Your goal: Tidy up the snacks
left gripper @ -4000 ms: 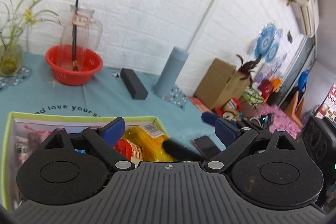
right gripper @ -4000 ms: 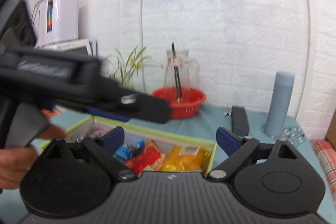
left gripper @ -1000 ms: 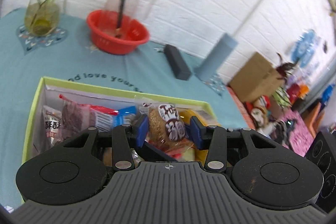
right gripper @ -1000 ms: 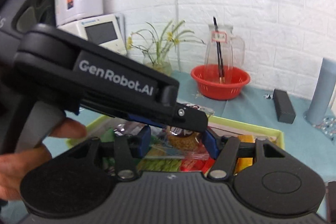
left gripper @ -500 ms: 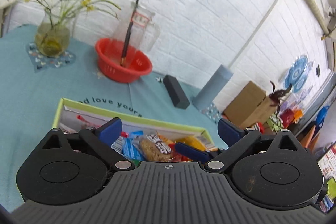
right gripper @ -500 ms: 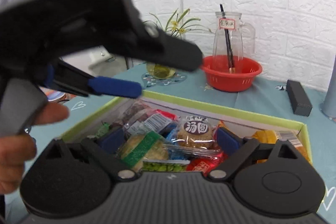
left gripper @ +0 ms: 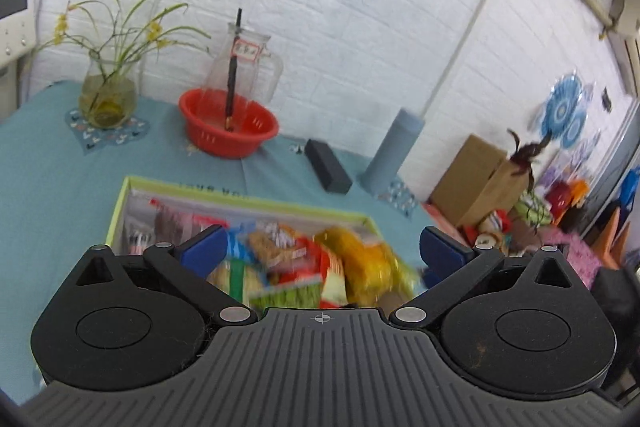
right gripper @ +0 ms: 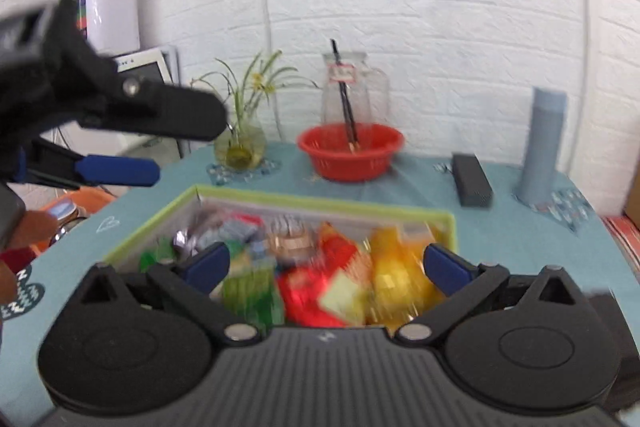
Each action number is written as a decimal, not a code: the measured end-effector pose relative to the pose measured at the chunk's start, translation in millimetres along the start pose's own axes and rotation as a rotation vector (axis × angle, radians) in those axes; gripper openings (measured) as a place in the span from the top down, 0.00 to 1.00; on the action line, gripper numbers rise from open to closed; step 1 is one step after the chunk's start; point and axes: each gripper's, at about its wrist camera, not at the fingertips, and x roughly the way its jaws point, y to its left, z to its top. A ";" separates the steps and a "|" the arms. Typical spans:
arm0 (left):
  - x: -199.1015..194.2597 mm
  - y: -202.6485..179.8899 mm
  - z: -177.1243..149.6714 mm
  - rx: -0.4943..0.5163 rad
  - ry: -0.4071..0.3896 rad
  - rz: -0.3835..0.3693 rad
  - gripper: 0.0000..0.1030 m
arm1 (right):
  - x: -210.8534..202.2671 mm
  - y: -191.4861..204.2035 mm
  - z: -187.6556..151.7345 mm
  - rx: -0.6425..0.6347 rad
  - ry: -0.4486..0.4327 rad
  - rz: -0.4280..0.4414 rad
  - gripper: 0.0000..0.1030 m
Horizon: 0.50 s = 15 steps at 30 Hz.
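We hold the left gripper (left gripper: 322, 251) above the near end of the box (left gripper: 118, 203), its blue-tipped fingers spread wide with nothing between them. The right gripper (right gripper: 326, 265) hovers over the same box (right gripper: 168, 211), also spread wide and empty.

The box is green-rimmed and rests on the teal cloth (left gripper: 52, 179). The snacks (left gripper: 304, 259) lie inside it in a loose pile; motion blur hides most labels. From the left wrist view we identify a yellow bag (left gripper: 364, 263) at the right end, a red pack (left gripper: 320, 267) beside it, and a round cookie pack (left gripper: 272, 243) near the middle. In the right wrist view a green pack (right gripper: 248, 295) lies at the near left of the pile.

From the right wrist view, the left gripper (right gripper: 116, 169) appears at the left edge, raised above the cloth and beside the box, with a hand (right gripper: 32, 227) below it.

Behind the box stand:
- a red bowl (left gripper: 228, 127) holding a glass jug (left gripper: 244, 67);
- a vase (left gripper: 108, 95) on a mat;
- a black case (left gripper: 328, 167);
- a grey cylinder (left gripper: 394, 155).
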 end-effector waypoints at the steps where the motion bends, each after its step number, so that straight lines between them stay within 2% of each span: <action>1: -5.0 -2.7 -7.0 0.003 0.008 -0.002 0.10 | -16.4 -4.8 -4.3 0.034 -0.017 -0.002 0.00; 3: -15.6 -7.2 -22.0 0.002 0.022 0.018 0.10 | -51.0 -12.3 -17.3 0.108 -0.061 -0.009 0.00; 5: -26.1 -13.6 -34.2 0.022 0.046 0.074 0.10 | -79.5 -16.2 -34.3 0.186 -0.086 -0.045 0.00; 7: -42.7 -18.3 -51.1 0.043 0.036 0.117 0.10 | -105.9 -15.0 -59.0 0.268 -0.088 -0.112 0.00; 10: -68.1 -23.6 -82.2 0.077 0.037 0.158 0.10 | -130.9 -11.5 -89.0 0.398 -0.046 -0.190 0.00; 13: -94.8 -28.5 -119.7 0.105 0.026 0.195 0.10 | -152.3 -5.0 -112.6 0.483 -0.047 -0.188 0.00; 15: -113.9 -30.9 -146.4 0.112 0.006 0.199 0.10 | -168.7 6.6 -125.4 0.469 -0.066 -0.163 0.00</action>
